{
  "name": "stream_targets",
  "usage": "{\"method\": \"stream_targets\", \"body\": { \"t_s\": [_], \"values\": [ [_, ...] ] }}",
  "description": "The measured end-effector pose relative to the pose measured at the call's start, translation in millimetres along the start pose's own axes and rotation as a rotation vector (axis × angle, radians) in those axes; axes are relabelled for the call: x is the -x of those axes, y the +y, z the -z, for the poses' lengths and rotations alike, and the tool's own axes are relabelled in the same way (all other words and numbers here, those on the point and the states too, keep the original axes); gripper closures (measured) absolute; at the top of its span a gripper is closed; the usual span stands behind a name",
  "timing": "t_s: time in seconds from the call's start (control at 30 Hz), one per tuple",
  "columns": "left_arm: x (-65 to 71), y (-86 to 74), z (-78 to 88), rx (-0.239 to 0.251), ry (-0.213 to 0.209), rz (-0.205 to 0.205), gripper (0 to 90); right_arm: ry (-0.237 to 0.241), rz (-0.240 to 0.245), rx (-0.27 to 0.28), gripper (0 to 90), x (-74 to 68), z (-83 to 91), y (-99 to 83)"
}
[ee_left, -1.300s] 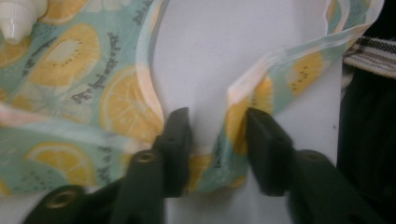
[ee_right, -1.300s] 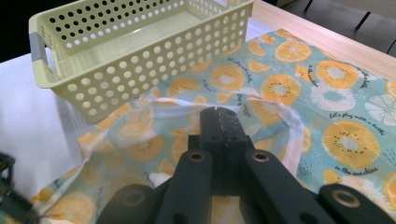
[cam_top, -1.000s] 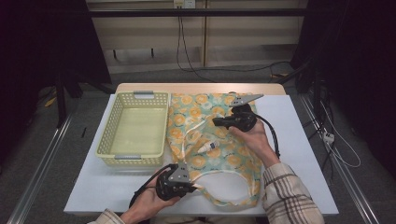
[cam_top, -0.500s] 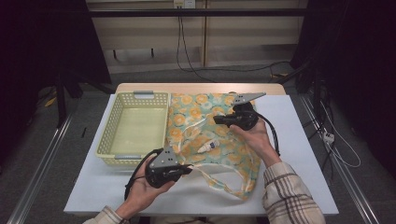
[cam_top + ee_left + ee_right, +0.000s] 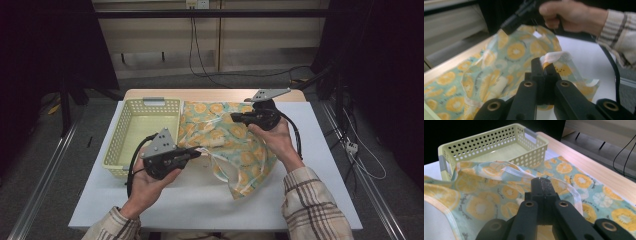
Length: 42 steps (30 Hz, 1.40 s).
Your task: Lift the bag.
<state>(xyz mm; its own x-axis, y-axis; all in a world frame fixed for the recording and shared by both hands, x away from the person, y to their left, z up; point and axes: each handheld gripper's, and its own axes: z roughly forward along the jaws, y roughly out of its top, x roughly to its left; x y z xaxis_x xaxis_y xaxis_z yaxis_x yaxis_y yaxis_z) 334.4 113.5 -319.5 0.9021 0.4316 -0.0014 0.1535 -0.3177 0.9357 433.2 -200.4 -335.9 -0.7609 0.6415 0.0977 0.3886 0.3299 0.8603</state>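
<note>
A pale green cloth (image 5: 227,142) printed with orange slices lies on the white table (image 5: 320,195), partly lifted. My left gripper (image 5: 196,154) is shut on the cloth's white-hemmed near edge and holds it above the table. In the left gripper view the hem (image 5: 554,56) is pinched between the shut jaws of that gripper (image 5: 544,65), with the cloth (image 5: 514,52) spread beyond. My right gripper (image 5: 235,118) is shut on the cloth's far edge. In the right gripper view the hem (image 5: 574,192) curves around the tip of that gripper (image 5: 540,181).
A pale yellow perforated basket (image 5: 116,145) stands left of the cloth with nothing in it; its rim (image 5: 491,138) is close behind the cloth. A wooden strip (image 5: 210,94) runs along the table's far edge. Cables (image 5: 200,60) lie on the floor beyond.
My left gripper has risen and moved left and away from the front edge, pulling the cloth's near edge up with it. The right gripper has lifted slightly.
</note>
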Motion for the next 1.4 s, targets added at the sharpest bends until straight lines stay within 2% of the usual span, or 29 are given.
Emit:
{"method": "stream_targets", "body": {
  "t_s": [0.2,0.43,0.63,0.67,0.7,0.9,0.93,1.1,1.13,1.3,1.4],
  "values": [
    [-12.8,24.0,17.2,0.080,0.055,0.003,90.0,-0.034,0.006,0.013,90.0,3.8,8.4,13.3],
    [-16.9,49.2,37.0,0.161,0.085,-0.013,90.0,-0.061,0.010,0.064,90.0,8.0,19.9,27.1],
    [-26.8,61.1,48.6,0.206,0.124,0.002,90.0,-0.087,0.018,0.091,90.0,10.3,29.4,40.2],
    [-28.6,64.7,52.3,0.207,0.143,0.004,90.0,-0.096,0.021,0.100,90.0,11.2,31.9,43.1],
    [-30.6,66.9,54.3,0.215,0.139,0.003,90.0,-0.104,0.023,0.105,90.0,12.6,35.1,47.1],
    [-38.6,86.3,74.6,0.261,0.181,-0.007,90.0,-0.144,0.037,0.135,90.0,19.7,52.4,70.3],
    [-38.9,89.6,78.1,0.281,0.183,-0.002,90.0,-0.150,0.043,0.142,90.0,19.9,55.8,75.1],
    [-42.5,103.4,93.7,0.311,0.211,-0.019,90.0,-0.167,0.063,0.190,90.0,18.0,72.6,98.7],
    [-42.9,105.9,95.6,0.331,0.209,-0.010,90.0,-0.169,0.070,0.196,90.0,17.5,75.7,103.0],
    [-46.7,116.1,105.8,0.360,0.233,-0.010,90.0,-0.185,0.086,0.228,90.0,16.3,87.6,119.6],
    [-52.0,119.1,104.4,0.330,0.244,-0.006,90.0,-0.190,0.084,0.249,90.0,18.3,92.1,123.6]
  ]
}}
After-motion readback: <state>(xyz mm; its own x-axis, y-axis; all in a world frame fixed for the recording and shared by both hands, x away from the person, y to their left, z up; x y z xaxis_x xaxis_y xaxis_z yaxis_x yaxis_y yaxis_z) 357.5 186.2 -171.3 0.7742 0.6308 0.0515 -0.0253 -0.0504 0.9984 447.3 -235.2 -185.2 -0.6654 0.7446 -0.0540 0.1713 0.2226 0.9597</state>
